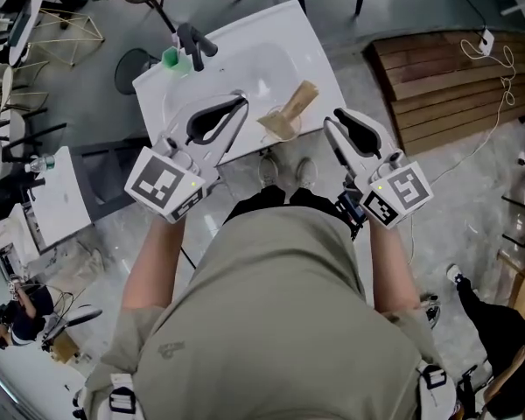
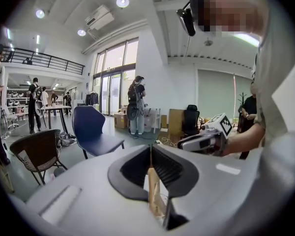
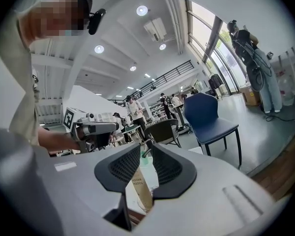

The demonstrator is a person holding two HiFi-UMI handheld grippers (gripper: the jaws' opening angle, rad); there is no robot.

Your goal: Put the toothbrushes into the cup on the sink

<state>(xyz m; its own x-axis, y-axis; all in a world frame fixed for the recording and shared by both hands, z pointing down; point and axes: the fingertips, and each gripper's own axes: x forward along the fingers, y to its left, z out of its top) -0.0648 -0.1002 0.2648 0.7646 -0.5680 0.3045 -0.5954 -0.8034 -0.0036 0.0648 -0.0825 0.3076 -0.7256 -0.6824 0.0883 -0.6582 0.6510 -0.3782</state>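
On the white sink [image 1: 271, 24] lie brown card toothbrush packets [image 1: 290, 110], well apart from the green cup [image 1: 171, 58]. We judge them light, stiff, crushable: pinch mid-length. Our left tool [image 1: 241, 104] is closed, empty; our right tool [image 1: 334, 121] parted, empty.

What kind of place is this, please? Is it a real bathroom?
Probably an open office or lab hall, not a bathroom: the sink is free-standing, and a blue chair, tall windows and a railed balcony are in view.
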